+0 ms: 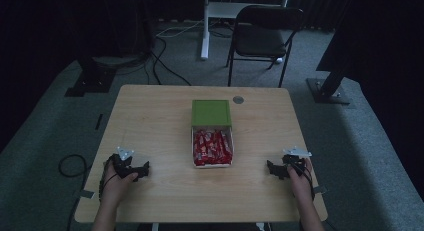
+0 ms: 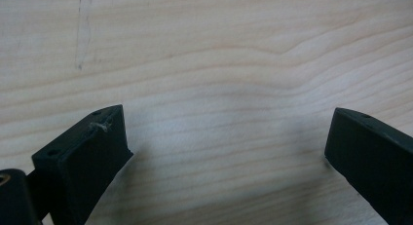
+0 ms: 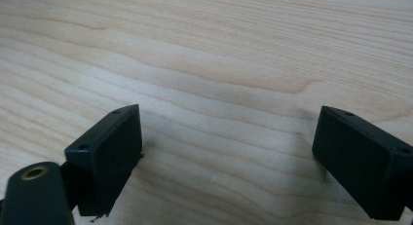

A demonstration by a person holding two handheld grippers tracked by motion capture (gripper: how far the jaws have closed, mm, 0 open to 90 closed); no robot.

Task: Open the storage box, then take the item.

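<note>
Nothing is started: your left gripper point(image 1: 141, 169) and right gripper point(image 1: 274, 169) rest spread and empty at 7 and 5 o'clock; the snack box point(image 1: 212, 147) sits at centre, untouched.

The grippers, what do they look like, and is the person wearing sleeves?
Both the left gripper and the right gripper are black, each topped by a grey three-cornered plate. Their jaws are blocky black slabs with small screw holes, and a brass-coloured fitting shows low in both gripper views. A dark cable trails from each. The forearms are bare, no sleeves.

Black blocky fingers point(image 2: 87, 152), screw holes, trailing cables
</note>
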